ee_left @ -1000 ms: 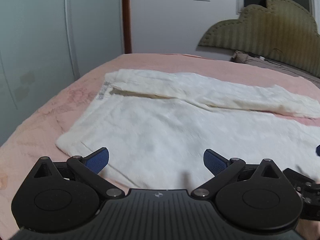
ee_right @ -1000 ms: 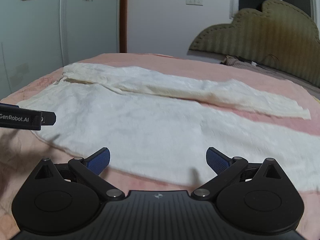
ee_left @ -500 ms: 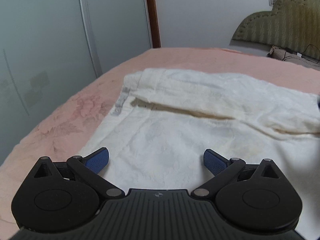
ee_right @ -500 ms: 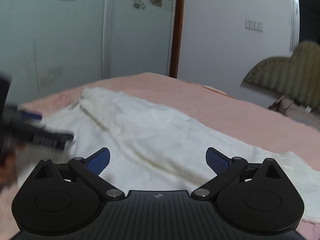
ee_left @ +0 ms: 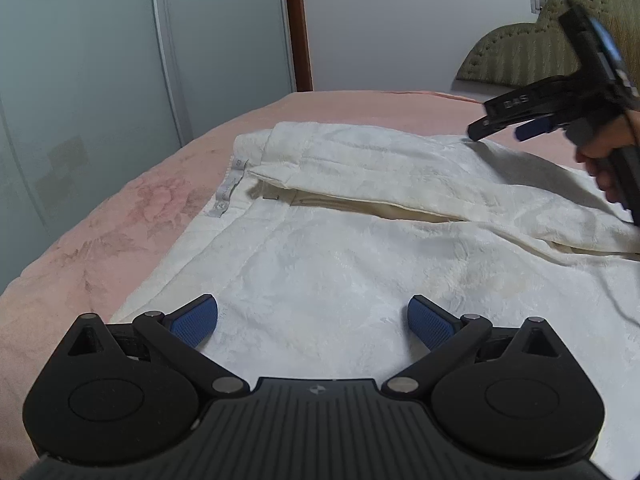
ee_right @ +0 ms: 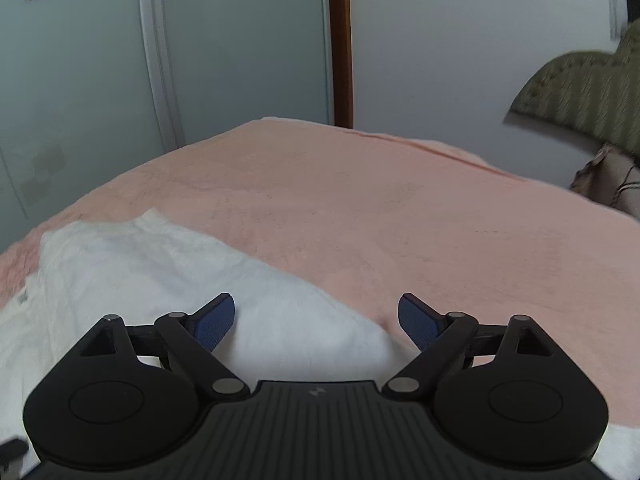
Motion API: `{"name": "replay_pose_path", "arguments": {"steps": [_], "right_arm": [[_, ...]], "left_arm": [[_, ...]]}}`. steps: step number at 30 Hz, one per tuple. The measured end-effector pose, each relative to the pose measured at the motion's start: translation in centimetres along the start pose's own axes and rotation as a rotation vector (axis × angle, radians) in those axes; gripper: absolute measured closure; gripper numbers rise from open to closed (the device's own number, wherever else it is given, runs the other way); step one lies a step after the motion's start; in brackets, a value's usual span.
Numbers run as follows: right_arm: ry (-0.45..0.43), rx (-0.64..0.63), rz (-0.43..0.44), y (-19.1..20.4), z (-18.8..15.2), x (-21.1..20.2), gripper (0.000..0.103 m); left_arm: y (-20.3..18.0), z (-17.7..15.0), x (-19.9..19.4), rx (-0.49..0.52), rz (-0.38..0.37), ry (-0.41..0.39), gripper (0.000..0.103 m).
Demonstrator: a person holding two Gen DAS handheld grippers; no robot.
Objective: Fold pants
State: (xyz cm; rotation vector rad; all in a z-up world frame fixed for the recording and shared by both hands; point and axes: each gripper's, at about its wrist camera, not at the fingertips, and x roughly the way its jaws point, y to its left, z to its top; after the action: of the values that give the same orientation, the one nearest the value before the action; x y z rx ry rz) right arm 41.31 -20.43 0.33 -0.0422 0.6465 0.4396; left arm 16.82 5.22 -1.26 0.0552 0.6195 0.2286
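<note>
White pants (ee_left: 360,248) lie flat on the pink bed, waistband to the left with a label (ee_left: 228,196), the far leg lying as a separate strip. My left gripper (ee_left: 313,322) is open and empty just above the near leg close to the waist. My right gripper (ee_right: 316,320) is open and empty over the far edge of the pants (ee_right: 160,264). It also shows in the left wrist view (ee_left: 552,108), held by a hand above the far leg.
The pink bedspread (ee_right: 380,208) stretches beyond the pants. Pale wardrobe doors (ee_left: 100,80) stand to the left, a padded headboard (ee_left: 532,56) at the back right, and a white wall with sockets behind.
My left gripper moved closer to the waist end. My right gripper swung across the pants to their far edge and now faces the bare bedspread.
</note>
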Motion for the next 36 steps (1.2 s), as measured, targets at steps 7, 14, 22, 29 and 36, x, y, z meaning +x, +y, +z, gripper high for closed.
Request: {"name": "replay_pose_path", "arguments": {"steps": [7, 14, 22, 29, 36], "right_arm": [[0.123, -0.143, 0.129, 0.9, 0.2, 3.2, 0.047], [0.035, -0.324, 0.053, 4.2, -1.5, 0.4, 0.09], [-0.21, -0.772, -0.141, 14.2, -6.3, -10.4, 0.091], [-0.197, -0.92, -0.073, 20.7, -14.1, -18.8, 0.091], [-0.138, -0.838, -0.066, 21.9, -18.9, -17.0, 0.092]], "left_arm": [[0.0, -0.1, 0.0, 0.0, 0.001, -0.003, 0.0], [0.1, 0.0, -0.1, -0.013, -0.007, 0.002, 0.0], [5.0, 0.5, -2.2, -0.295, -0.108, -0.056, 0.001], [11.6, -1.8, -6.1, -0.653, -0.288, -0.12, 0.001], [12.2, -2.1, -5.0, -0.743, -0.395, 0.013, 0.001]]}}
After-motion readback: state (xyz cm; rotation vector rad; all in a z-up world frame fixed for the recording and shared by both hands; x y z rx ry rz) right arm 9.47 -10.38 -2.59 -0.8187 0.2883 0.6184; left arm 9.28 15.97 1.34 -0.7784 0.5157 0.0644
